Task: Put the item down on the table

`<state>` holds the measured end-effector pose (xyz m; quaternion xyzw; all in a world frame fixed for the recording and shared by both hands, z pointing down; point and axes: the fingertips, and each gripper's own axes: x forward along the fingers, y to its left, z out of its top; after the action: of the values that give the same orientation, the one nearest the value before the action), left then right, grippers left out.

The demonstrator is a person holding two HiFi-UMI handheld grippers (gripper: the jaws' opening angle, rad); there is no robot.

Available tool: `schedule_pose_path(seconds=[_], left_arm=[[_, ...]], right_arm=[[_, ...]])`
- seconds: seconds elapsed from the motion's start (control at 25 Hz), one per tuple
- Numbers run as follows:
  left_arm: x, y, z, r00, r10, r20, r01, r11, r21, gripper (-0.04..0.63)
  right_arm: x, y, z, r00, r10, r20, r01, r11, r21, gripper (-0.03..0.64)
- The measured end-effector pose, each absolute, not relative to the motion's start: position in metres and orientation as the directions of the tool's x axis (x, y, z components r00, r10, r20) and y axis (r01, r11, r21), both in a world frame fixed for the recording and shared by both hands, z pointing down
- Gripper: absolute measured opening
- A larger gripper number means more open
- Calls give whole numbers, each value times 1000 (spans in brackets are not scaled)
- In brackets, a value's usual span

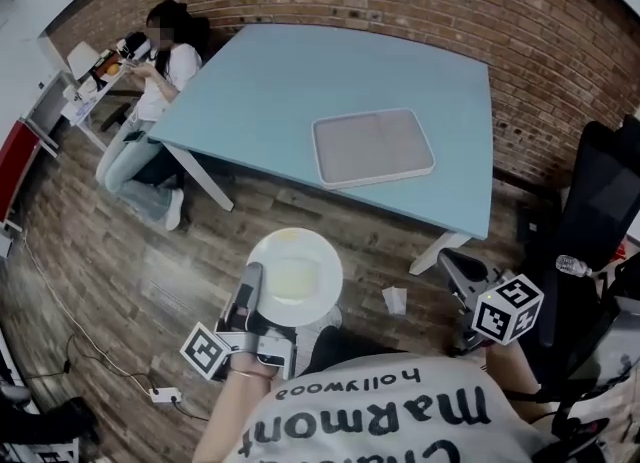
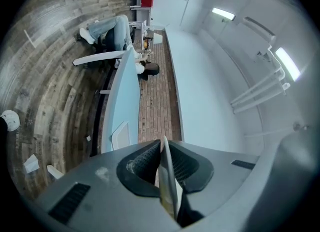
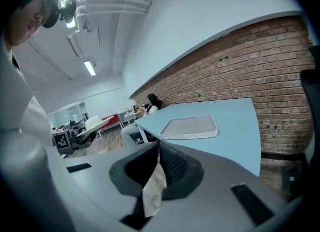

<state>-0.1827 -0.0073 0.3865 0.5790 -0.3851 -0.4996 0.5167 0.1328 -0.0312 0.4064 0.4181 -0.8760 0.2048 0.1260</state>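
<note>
The left gripper (image 1: 250, 289) is clamped on the rim of a white plate (image 1: 295, 276); its own view shows the plate (image 2: 167, 178) edge-on, pinched between the closed jaws. The plate is held roughly level above the wooden floor (image 1: 120, 251), well short of the blue table (image 1: 300, 71), which lies at 12 o'clock from it. The right gripper (image 1: 458, 269) is shut too, on a scrap of paper (image 3: 152, 191) that hangs between its jaws.

The step in hand looks like the carry to the table, not yet the set-down. To do it well, the person should probably keep the plate flat, since a rim pinch gives little hold against tipping. They should bring it over the near edge, lower it until its base rests on bare tabletop, and only then part the jaws. The right gripper at 3 o'clock is best kept out of the path.

The plate looks empty, with a faint yellowish tint at its centre that cannot be made out. The white tray (image 1: 372, 146), on the table at 1 o'clock from the plate, holds nothing.
</note>
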Motion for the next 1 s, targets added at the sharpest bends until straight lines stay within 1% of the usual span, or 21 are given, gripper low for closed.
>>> schedule_pose_path(seconds=[0.28, 0.72, 1.0], left_arm=[[-204, -67, 386, 236, -958, -161, 75, -147, 986, 31], [-226, -156, 385, 325, -933, -158, 89, -136, 987, 31], [-243, -197, 383, 338, -928, -159, 93, -135, 987, 31]], right_arm=[[111, -81, 407, -597, -685, 418, -801, 541, -257, 15], [78, -154, 406, -559, -720, 411, -829, 486, -277, 15], [64, -188, 404, -544, -730, 413, -839, 468, -278, 15]])
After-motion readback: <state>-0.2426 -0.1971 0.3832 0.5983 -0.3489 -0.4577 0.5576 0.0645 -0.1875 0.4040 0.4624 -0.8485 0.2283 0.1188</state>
